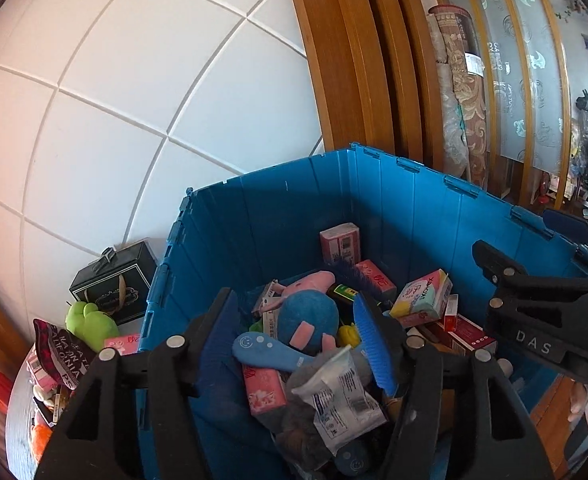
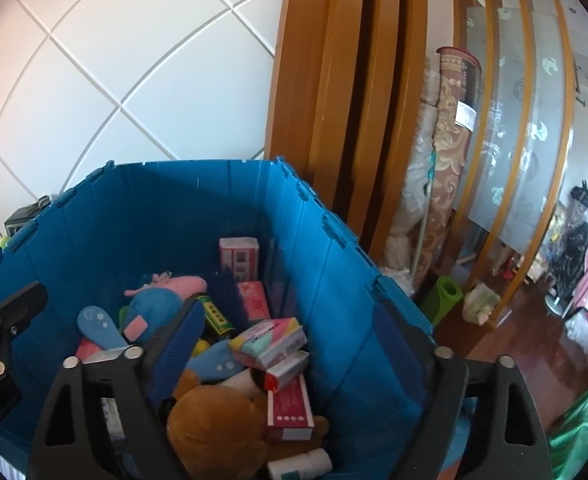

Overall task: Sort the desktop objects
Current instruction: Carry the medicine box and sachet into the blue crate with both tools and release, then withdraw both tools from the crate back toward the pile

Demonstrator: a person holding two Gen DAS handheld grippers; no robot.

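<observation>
A blue plastic crate [image 1: 254,216] [image 2: 142,216] holds several sorted items: a blue and pink plush [image 1: 307,320] [image 2: 154,308], pink boxes [image 1: 339,242] [image 2: 238,258], a pastel box [image 1: 423,294] [image 2: 268,338], a white packet [image 1: 337,398] and a brown plush [image 2: 214,428]. My left gripper [image 1: 295,344] hangs open and empty over the crate. My right gripper [image 2: 294,344] is open and empty over the crate's right side; it also shows in the left wrist view [image 1: 541,300].
Left of the crate, a table [image 1: 18,420] carries a green plush [image 1: 90,322], a dark snack bag [image 1: 64,352], a black gift box [image 1: 114,280] and pink packs. A white tiled wall [image 1: 134,80] stands behind. Wooden door frame [image 2: 345,100], rolled rugs [image 2: 449,152] at right.
</observation>
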